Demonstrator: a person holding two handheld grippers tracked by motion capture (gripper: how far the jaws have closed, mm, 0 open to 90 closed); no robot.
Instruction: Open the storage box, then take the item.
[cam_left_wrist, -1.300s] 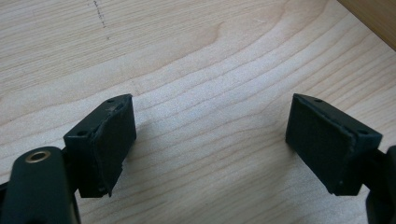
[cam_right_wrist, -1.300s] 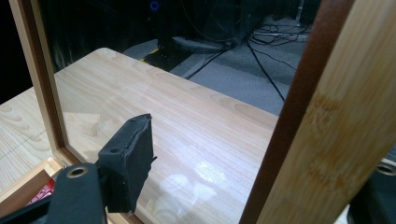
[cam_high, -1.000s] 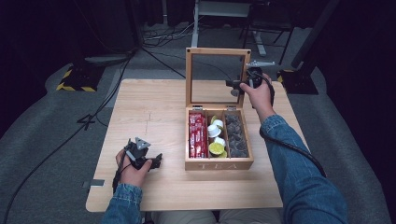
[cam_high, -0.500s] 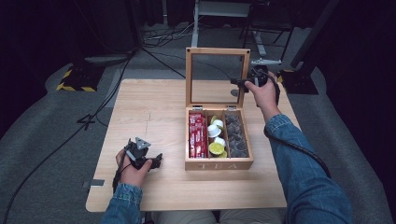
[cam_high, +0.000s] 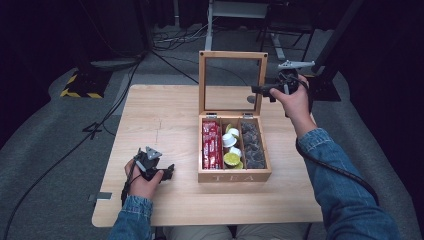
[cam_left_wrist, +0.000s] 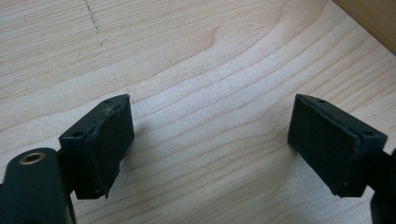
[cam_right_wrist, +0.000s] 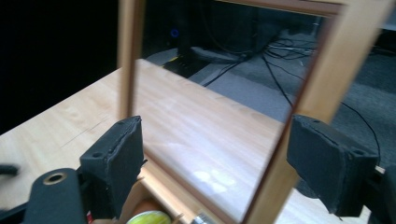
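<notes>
A wooden tea box (cam_high: 234, 176) sits right of the table's middle, its glass lid (cam_high: 232, 82) standing upright. Red sachets (cam_high: 211, 145) fill its left compartment, white and yellow-green capsules (cam_high: 231, 150) the middle one, and dark pods (cam_high: 252, 145) the right one. My right gripper (cam_high: 257, 90) is raised at the lid's right edge. In the right gripper view it (cam_right_wrist: 219, 163) is open, with the lid's frame post (cam_right_wrist: 322, 79) between the jaws, close to the right one. My left gripper (cam_high: 169, 171) rests low at the front left, open (cam_left_wrist: 210, 140) over bare table wood.
The light wooden table (cam_high: 165, 115) has bare room left of the box. A corner of the box (cam_left_wrist: 373, 18) shows in the left gripper view. On the floor behind are cables (cam_high: 165, 55), a yellow-and-black stand base (cam_high: 80, 87) and a metal frame (cam_high: 240, 10).
My right gripper has shifted slightly to the right along the upright lid, towards its right edge. The left gripper and the box have stayed put.
</notes>
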